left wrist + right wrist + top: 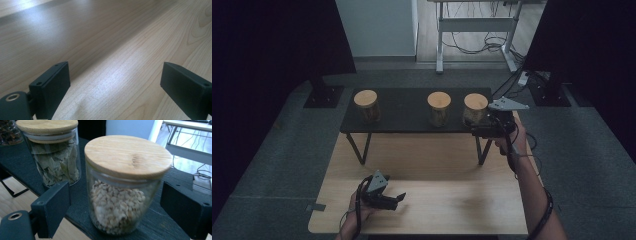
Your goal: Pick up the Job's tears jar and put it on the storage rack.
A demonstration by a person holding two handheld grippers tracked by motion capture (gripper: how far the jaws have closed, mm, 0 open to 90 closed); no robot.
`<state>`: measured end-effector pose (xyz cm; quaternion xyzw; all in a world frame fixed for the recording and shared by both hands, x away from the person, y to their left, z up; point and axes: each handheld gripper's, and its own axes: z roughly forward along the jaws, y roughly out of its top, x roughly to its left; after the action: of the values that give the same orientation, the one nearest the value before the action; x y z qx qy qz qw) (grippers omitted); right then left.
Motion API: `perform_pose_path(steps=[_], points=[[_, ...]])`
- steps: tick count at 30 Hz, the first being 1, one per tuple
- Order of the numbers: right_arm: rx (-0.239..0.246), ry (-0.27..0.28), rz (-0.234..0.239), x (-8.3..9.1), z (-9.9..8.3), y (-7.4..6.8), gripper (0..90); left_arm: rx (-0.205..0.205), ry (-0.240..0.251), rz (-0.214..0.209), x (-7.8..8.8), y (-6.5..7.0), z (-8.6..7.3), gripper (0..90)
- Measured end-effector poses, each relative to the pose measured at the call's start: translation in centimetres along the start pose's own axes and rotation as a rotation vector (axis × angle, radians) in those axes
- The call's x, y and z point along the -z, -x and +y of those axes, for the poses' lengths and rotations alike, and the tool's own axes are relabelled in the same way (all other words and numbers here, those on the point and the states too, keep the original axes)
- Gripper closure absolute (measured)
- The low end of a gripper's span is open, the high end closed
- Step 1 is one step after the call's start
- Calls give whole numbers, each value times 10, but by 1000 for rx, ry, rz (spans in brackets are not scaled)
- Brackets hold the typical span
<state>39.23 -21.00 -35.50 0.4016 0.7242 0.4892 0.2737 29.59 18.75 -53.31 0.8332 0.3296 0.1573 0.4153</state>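
Note:
Three glass jars with wooden lids stand on a black raised shelf [407, 116]. The right jar [475, 109] [125, 187] holds pale nut pieces. The middle jar [439, 108] [53, 155] holds dried leaves, and the left jar [366, 105] has dark contents. My right gripper [477, 131] [115, 212] is open, its jaws standing either side of the nut jar without touching it. My left gripper [399, 200] [115, 90] is open and empty, low over the wooden table [452, 200] at the front left.
The shelf rests on thin metal legs [359, 147] over the back of the table. Dark curtains hang at both sides. A white desk frame [477, 30] with loose cables [492, 42] stands on the floor behind.

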Motion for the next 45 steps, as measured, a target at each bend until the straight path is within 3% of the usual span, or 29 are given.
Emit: perform_pose_path(steps=[6, 20, 31, 38, 45], points=[[-6, 24, -11, 11, -9, -2, 93, -6, 0, 1, 0, 1, 1, 87], [8, 95, 43, 39, -35, -16, 93, -6, 5, 5, 1, 2, 1, 87], [1, 139, 92, 55, -73, -31, 95, -10, 15, 13, 4, 1, 2, 86], [-2, 146, 91, 62, -94, -40, 96, -8, 28, 25, 6, 0, 2, 85], [-53, 143, 98, 68, -129, -43, 96, -3, 40, 35, 7, -2, 2, 85]])
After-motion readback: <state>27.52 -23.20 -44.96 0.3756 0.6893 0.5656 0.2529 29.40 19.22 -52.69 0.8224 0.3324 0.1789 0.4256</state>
